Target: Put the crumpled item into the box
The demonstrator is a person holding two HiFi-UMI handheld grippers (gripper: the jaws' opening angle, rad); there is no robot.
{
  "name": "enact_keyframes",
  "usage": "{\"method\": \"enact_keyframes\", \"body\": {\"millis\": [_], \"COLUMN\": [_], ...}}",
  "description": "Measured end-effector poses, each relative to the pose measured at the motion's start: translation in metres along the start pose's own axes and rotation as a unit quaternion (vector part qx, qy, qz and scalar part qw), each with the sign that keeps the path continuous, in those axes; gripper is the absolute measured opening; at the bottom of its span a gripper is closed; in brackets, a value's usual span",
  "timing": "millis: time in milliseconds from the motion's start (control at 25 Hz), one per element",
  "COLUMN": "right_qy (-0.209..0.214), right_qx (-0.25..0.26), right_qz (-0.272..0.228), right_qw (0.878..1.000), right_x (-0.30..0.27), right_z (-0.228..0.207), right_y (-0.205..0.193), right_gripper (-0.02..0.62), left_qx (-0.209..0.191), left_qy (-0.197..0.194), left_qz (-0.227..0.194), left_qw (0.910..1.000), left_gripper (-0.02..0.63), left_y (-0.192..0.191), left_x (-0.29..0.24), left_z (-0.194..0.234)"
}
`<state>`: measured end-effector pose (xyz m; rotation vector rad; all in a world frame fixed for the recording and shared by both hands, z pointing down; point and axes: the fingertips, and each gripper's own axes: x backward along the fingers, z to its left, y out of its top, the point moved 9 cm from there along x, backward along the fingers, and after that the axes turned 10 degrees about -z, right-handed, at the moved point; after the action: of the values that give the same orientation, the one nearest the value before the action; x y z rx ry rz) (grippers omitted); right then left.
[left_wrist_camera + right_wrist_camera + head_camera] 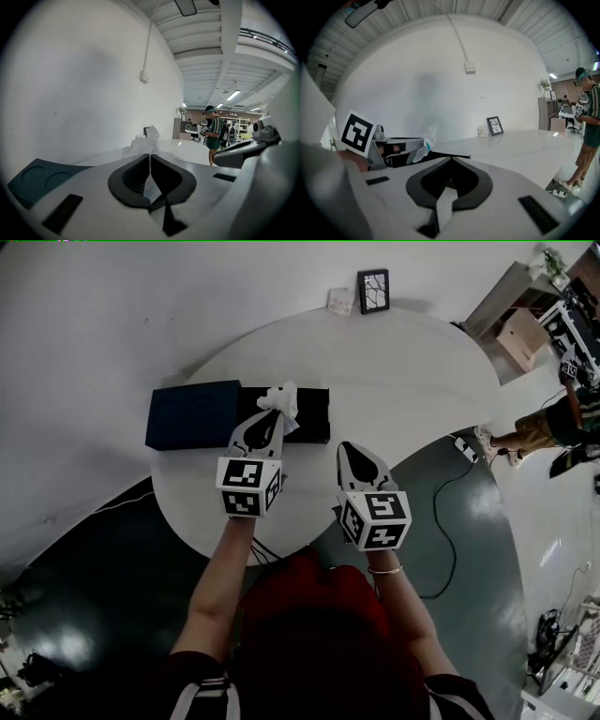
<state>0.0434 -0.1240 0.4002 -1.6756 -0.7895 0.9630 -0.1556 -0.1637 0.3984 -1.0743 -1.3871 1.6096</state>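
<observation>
My left gripper is shut on a crumpled white paper item, held over the near edge of the open dark box on the round white table. In the left gripper view the crumpled paper sticks out past the closed jaws. The box's dark blue lid lies to the left of the box. My right gripper hovers to the right over the table, jaws together with nothing between them. In the right gripper view the left gripper and its crumpled paper show at the left.
A small framed picture and a small white cup stand at the table's far edge. A black cable runs over the dark floor at right. A person stands at the far right, beside shelving.
</observation>
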Motion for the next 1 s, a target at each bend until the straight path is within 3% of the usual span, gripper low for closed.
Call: {"method": "enact_keyframes", "body": {"millis": [560, 800, 1000], "right_qy": [-0.008, -0.004, -0.002], "right_qx": [0.002, -0.003, -0.009], "right_qz": [0.025, 0.034, 0.044], "right_qw": [1.0, 0.999, 0.999], "right_x": [-0.029, -0.046, -0.057], "right_z": [-0.014, -0.023, -0.032], "right_y": [-0.008, -0.012, -0.019], "right_gripper": [0.015, 0.015, 0.015], "left_qx": [-0.025, -0.071, -0.11], "left_qy": [-0.045, -0.09, -0.101], "left_qz": [0.059, 0.103, 0.13], "left_qw": [0.9969, 0.988, 0.9801], "left_gripper": [0.032, 0.032, 0.032], "left_y": [-0.018, -0.031, -0.038], "left_x": [-0.051, -0.07, -0.083], "left_z": [0.013, 0.003, -0.002]}}
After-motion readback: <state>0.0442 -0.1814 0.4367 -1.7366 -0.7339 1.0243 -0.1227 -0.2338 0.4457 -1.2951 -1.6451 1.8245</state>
